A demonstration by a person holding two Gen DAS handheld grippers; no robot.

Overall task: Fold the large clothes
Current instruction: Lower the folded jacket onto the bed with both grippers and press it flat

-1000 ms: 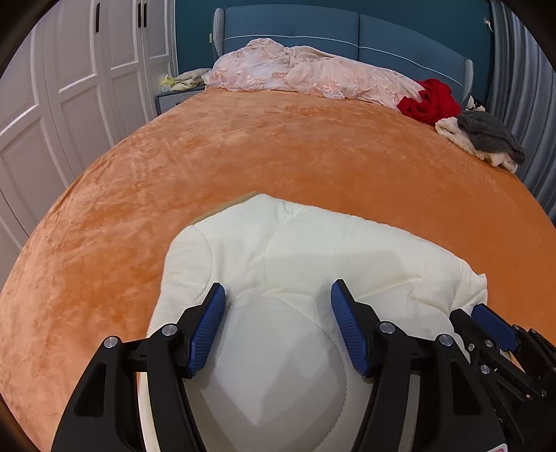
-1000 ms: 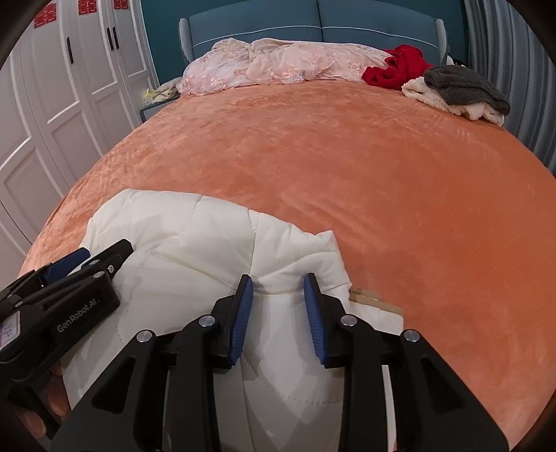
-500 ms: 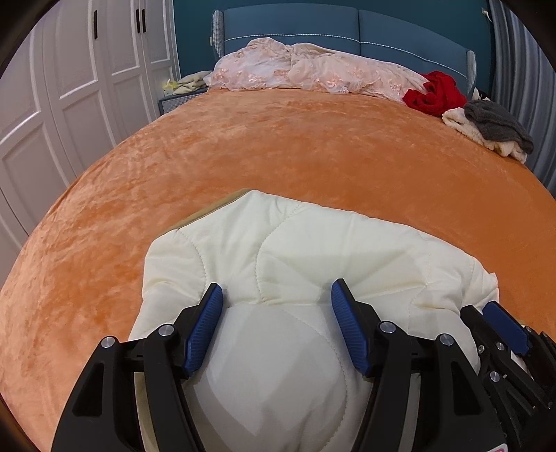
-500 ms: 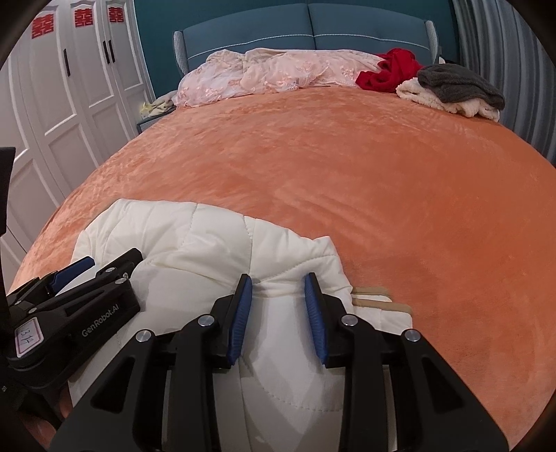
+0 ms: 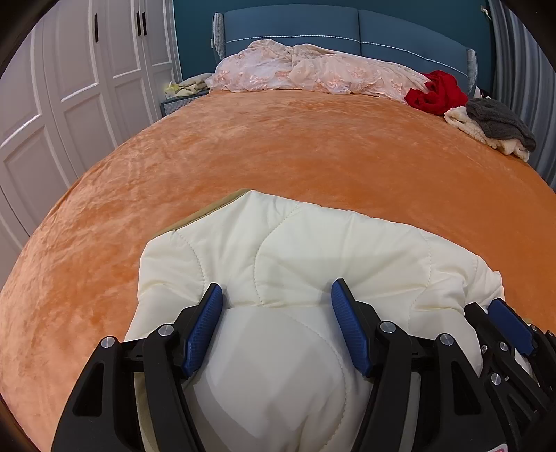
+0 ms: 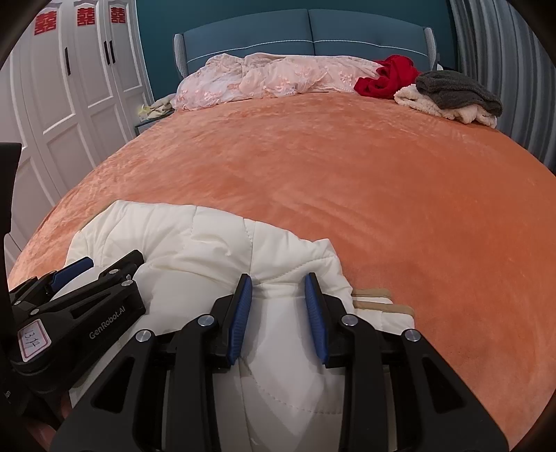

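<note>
A cream quilted jacket lies bunched at the near edge of the orange bed; it also shows in the right wrist view. My left gripper is open wide, its blue pads pressed on either side of a bulge of the jacket. My right gripper is narrower, its pads gripping a thick fold of the jacket between them. The two grippers are side by side; the right one shows in the left wrist view and the left one in the right wrist view.
A pink lace cover lies along the blue headboard. A red garment and a grey-and-cream pile sit at the far right. White wardrobe doors stand on the left, a grey curtain on the right.
Both grippers have tilted up and back slightly with the jacket, which sits a little higher and more bunched. The jaw openings look unchanged.
</note>
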